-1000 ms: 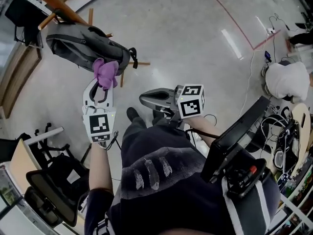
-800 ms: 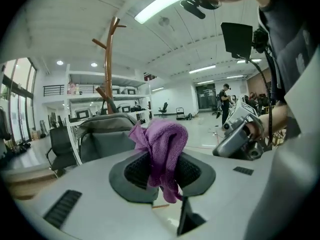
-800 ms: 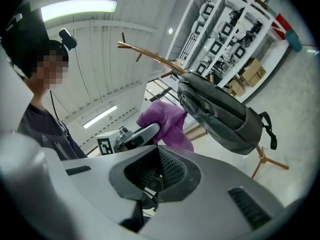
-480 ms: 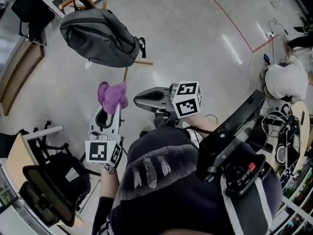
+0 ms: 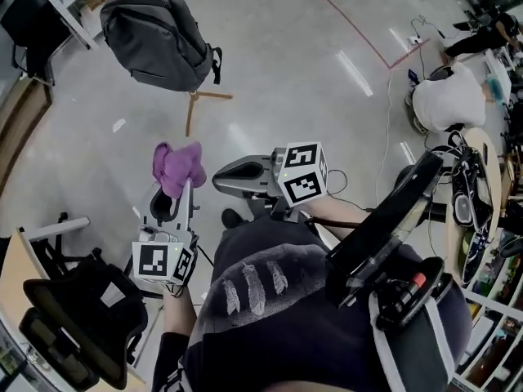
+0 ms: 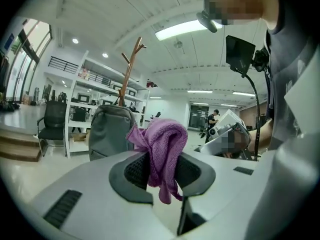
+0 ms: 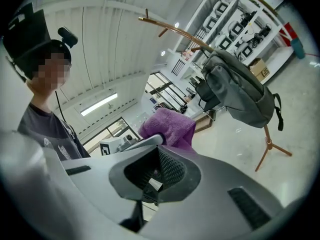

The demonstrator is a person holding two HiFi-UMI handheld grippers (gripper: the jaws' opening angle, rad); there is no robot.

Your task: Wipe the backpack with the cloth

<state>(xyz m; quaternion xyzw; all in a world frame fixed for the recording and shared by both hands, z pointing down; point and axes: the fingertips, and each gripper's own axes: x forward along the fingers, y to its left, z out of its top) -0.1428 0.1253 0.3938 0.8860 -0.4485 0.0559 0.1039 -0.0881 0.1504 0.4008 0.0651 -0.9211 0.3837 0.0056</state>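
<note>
Head view: the grey backpack [image 5: 155, 35] hangs on a wooden coat stand [image 5: 196, 100] at the upper left. The purple cloth [image 5: 178, 168] is well apart from the backpack, on the person's side of it and out of contact.

Left gripper [image 5: 176, 188]: jaws closed on the cloth. The left gripper view shows the fabric pinched between the pads, bunched above them and trailing below.

Right gripper [image 5: 225, 175]: the right gripper view shows its jaws together with nothing between them. It is held further from the backpack than the cloth and takes no part in the work.

Progress, as a judgement: no wiping is under way at this moment. The cloth is in hand but off the surface, so either a pass is finished or the job is closing out. The pictures do not show whether the backpack is clean or which faces are covered.

Change from earlier: one second ago the cloth was pressed against the backpack's lower edge. Half a second ago it was already clear of the backpack. The gap is now wider. The right gripper's pose is unchanged throughout.
</note>
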